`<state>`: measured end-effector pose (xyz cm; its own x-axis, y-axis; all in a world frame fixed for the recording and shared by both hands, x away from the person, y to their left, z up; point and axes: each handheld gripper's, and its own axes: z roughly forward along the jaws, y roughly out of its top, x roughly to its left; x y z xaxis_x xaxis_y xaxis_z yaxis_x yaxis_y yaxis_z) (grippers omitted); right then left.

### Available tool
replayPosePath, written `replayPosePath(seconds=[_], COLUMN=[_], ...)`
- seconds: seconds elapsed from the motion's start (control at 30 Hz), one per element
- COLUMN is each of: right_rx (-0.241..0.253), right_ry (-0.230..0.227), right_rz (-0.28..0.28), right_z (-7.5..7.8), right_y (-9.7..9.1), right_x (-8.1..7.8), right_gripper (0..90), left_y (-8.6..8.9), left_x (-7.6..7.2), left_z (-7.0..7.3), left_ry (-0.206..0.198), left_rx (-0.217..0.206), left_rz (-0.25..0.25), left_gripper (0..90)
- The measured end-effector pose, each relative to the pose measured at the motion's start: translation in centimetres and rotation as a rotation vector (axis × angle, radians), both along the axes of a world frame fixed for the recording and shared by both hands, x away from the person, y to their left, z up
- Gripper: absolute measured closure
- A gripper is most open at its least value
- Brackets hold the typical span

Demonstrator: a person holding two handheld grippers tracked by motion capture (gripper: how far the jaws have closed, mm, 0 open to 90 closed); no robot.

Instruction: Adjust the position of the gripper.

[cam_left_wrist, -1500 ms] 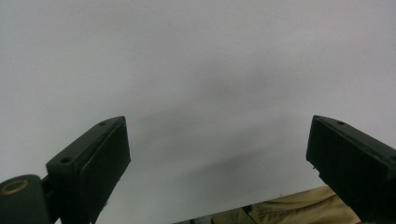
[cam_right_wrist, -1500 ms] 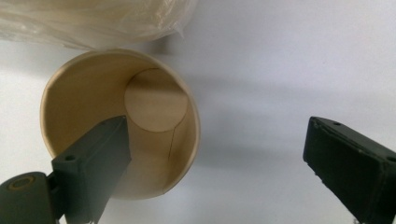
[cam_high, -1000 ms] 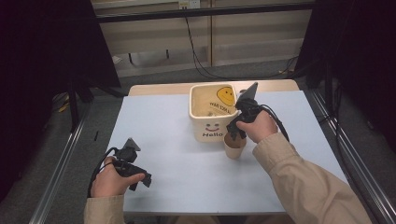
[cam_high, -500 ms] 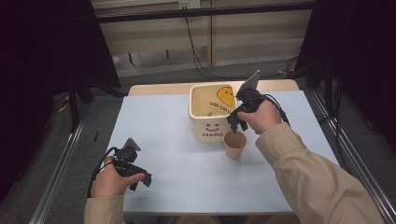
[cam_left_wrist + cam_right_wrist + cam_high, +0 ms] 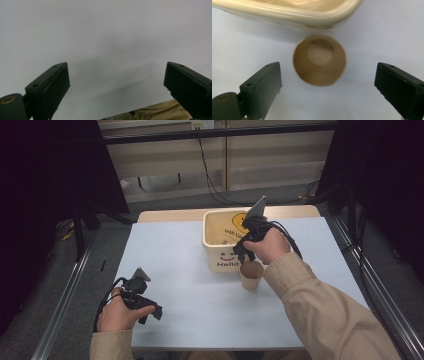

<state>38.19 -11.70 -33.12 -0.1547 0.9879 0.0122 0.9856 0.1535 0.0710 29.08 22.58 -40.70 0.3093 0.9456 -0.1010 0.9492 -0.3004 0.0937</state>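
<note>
A brown paper cup [image 5: 251,275] [image 5: 319,60] stands upright and empty on the light table [image 5: 190,285], just in front of a cream tub [image 5: 225,240] [image 5: 294,12] with a smiley face and "Hello" on its side. My right gripper [image 5: 241,254] [image 5: 328,90] hangs open above the cup, jaws wide apart and touching nothing. Near the table's front left corner my left gripper [image 5: 150,312] [image 5: 116,87] rests low over the bare surface, open, with nothing between its jaws.
Metal rails [image 5: 65,295] run along both sides of the table. Cables [image 5: 215,180] hang down the back wall behind the tub. A beige sleeve [image 5: 320,310] stretches from the bottom right across the table's right half.
My right gripper has let go of the paper cup and lifted up and back toward the tub. The cup stays standing on the table. My left gripper has not moved.
</note>
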Motion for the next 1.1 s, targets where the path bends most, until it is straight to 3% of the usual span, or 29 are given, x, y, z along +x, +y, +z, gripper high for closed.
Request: replayPosePath(seconds=[0.47, 0.67, 1.1], right_rx=[-0.030, -0.032, -0.034], right_ry=[-0.009, 0.013, 0.011], right_rz=[0.000, 0.006, 0.005], right_z=[-0.5, -2.0, -3.9], right_y=[0.6, 0.8, 1.0], right_x=[0.1, 0.1, 0.0], right_gripper=[6.7, 6.8, 6.9], left_y=[0.0, 0.1, 0.1], left_x=[0.0, 0.0, -0.1], left_z=[0.1, 0.1, 0.1], left_ry=[-0.007, -0.003, -0.002], left_rx=[0.001, -0.002, -0.010], left_rz=[-0.005, -0.005, 0.005], left_gripper=[6.4, 6.4, 6.4])
